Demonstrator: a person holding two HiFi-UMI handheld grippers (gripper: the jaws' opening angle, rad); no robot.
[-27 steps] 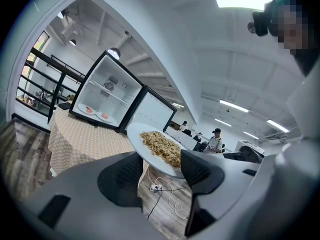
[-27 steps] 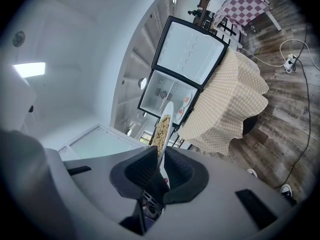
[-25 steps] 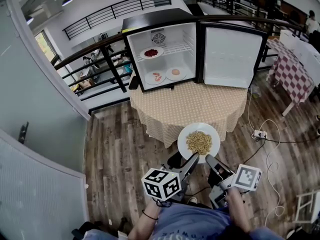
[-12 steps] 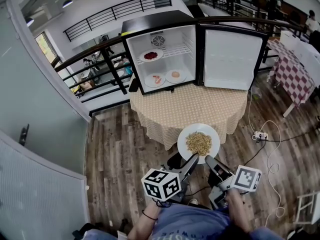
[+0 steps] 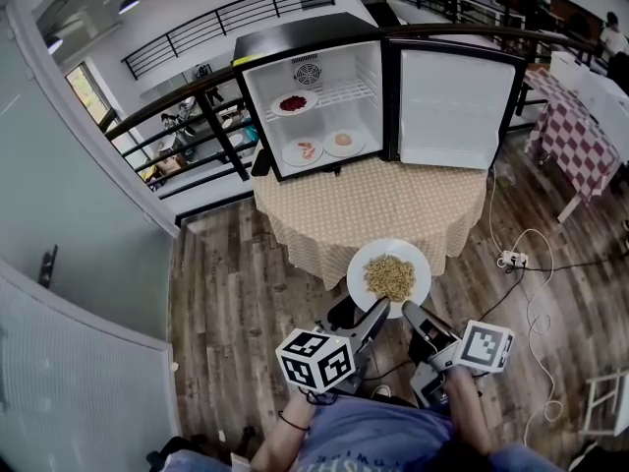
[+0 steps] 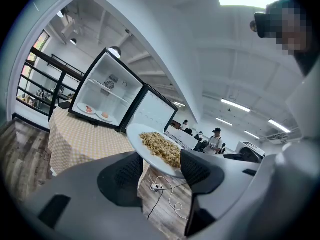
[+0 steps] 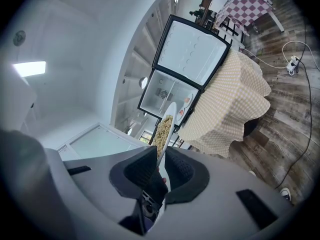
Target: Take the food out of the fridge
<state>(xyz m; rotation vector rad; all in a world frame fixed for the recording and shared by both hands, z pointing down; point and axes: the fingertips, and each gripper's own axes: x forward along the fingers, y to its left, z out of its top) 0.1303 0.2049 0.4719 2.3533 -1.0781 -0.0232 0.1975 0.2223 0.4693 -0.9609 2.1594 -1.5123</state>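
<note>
The fridge (image 5: 324, 96) stood on a worktop (image 5: 373, 209) covered with a beige checked cloth, its door (image 5: 457, 106) swung wide open to the fridge's right. A white plate (image 5: 362, 262) heaped with noodles (image 5: 390, 276) was out of the fridge, held in the air well in front of it, past the worktop's near edge and over the wooden floor (image 5: 236, 283).

The right gripper (image 5: 413, 313) had its fingers clenched on the plate's near rim; in the right gripper view the rim ran edge-on between the two pads. The left gripper (image 5: 378, 310) met the same near rim just beside the right one, but its fingers stood apart, released, with the plate's edge lying across the gap between them rather than pinched.

Inside the fridge, a dish of red food (image 5: 293, 103) sat on the upper wire shelf. Two dishes of pale food (image 5: 303, 151) rested side by side on the fridge's floor below it. A power strip (image 5: 509, 260) with a white cable lay on the floor in front of the fridge's open door.
</note>
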